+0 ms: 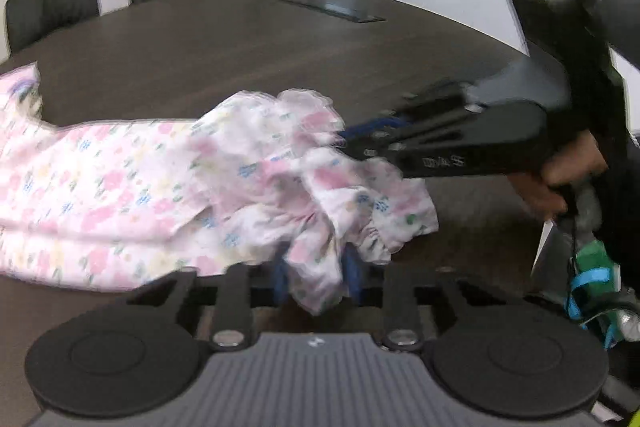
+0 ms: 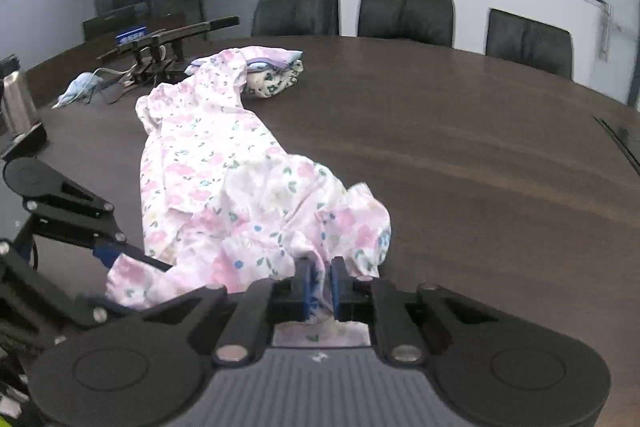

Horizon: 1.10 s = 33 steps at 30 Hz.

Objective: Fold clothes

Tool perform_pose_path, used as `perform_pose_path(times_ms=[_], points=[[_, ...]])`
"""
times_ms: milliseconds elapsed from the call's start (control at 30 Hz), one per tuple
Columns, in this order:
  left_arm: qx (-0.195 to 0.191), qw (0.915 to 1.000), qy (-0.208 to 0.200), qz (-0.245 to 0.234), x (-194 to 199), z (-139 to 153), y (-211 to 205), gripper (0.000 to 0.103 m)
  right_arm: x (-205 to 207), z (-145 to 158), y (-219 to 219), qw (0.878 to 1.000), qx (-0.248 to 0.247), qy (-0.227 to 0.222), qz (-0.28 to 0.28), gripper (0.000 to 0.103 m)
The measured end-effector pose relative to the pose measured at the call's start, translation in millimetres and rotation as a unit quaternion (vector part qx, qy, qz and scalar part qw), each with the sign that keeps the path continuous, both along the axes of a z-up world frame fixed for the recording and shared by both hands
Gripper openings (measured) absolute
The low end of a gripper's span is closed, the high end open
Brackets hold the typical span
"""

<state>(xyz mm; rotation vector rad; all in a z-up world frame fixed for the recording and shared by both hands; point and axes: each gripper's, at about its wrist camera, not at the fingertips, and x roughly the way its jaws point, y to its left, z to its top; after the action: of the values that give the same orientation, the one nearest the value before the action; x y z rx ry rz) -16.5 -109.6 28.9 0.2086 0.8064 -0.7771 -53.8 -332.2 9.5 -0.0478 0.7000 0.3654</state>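
Observation:
A white garment with pink flowers [image 1: 120, 183] [image 2: 204, 155] lies stretched along the dark wooden table [image 1: 240, 47] [image 2: 480, 155]. Its near end is bunched and ruffled. My left gripper [image 1: 316, 279] is shut on a fold of that bunched end, cloth filling the gap between its blue pads. My right gripper [image 2: 320, 287] is shut on another part of the same end. In the left wrist view the right gripper [image 1: 344, 141] comes in from the right, held by a hand [image 1: 560, 179]. In the right wrist view the left gripper [image 2: 112, 255] enters from the left, cloth on its tip.
A pile of folded clothes [image 2: 272, 71] sits at the garment's far end. Behind it are a black stand with cables [image 2: 160, 55], a light blue cloth [image 2: 76, 87] and a metal flask [image 2: 16, 99]. Black chairs [image 2: 404, 15] [image 1: 52, 7] line the table's far side.

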Motion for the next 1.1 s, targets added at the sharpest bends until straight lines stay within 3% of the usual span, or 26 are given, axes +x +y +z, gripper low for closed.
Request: perform_pose_path(times_ms=[133, 267, 400, 500, 567, 633, 700, 767, 867, 1000, 1067, 1100], points=[[-0.022, 0.9996, 0.019, -0.003, -9.0, -3.2, 38.7, 0.014, -32.6, -2.9, 20.7, 1.0, 0.017, 0.021, -0.007, 0.002], [-0.031, 0.9988, 0.03, -0.023, -34.9, -3.1, 79.8, 0.013, -74.9, -1.9, 53.3, 0.999, 0.039, 0.028, 0.023, 0.001], [-0.043, 0.9979, -0.008, -0.047, -67.6, 4.6, 106.1, 0.016, -106.0, 0.3, 88.1, 0.992, 0.075, 0.043, 0.09, 0.002], [-0.054, 0.9956, -0.04, -0.065, -92.5, 11.8, 123.5, 0.026, -125.2, 10.5, 104.5, 0.986, 0.084, 0.022, 0.141, 0.009], [-0.061, 0.9933, -0.062, -0.076, -109.1, 16.5, 135.0, 0.04, -140.2, 24.0, 101.7, 0.98, 0.078, -0.039, 0.18, 0.021], [-0.068, 0.9903, -0.083, -0.088, -125.7, 21.3, 146.6, 0.04, -152.6, 31.7, 98.2, 0.97, 0.062, -0.094, 0.214, 0.047], [-0.062, 0.9897, -0.083, -0.098, -130.0, 16.0, 140.6, 0.04, -166.2, 30.8, 98.4, 0.954, 0.019, -0.128, 0.272, 0.057], [-0.051, 0.9908, -0.075, -0.1, -127.3, 7.3, 128.6, 0.04, -178.8, 23.8, 102.5, 0.928, -0.044, -0.154, 0.337, 0.063], [-0.038, 0.9953, -0.06, -0.066, -111.8, -4.8, 117.4, 0.036, -186.1, 6.5, 112.9, 0.898, -0.132, -0.184, 0.378, 0.063], [-0.071, 0.9958, -0.041, -0.041, -101.4, -7.8, 125.4, 0.034, -191.4, -19.0, 126.8, 0.859, -0.219, -0.216, 0.409, 0.061], [-0.077, 0.9959, -0.034, -0.033, -99.1, -7.3, 127.5, 0.034, -191.8, -30.2, 136.7, 0.839, -0.258, -0.233, 0.418, 0.057], [-0.08, 0.9959, -0.03, -0.029, -98.0, -6.9, 128.3, 0.034, -190.0, -33.3, 140.4, 0.833, -0.271, -0.239, 0.419, 0.048]])
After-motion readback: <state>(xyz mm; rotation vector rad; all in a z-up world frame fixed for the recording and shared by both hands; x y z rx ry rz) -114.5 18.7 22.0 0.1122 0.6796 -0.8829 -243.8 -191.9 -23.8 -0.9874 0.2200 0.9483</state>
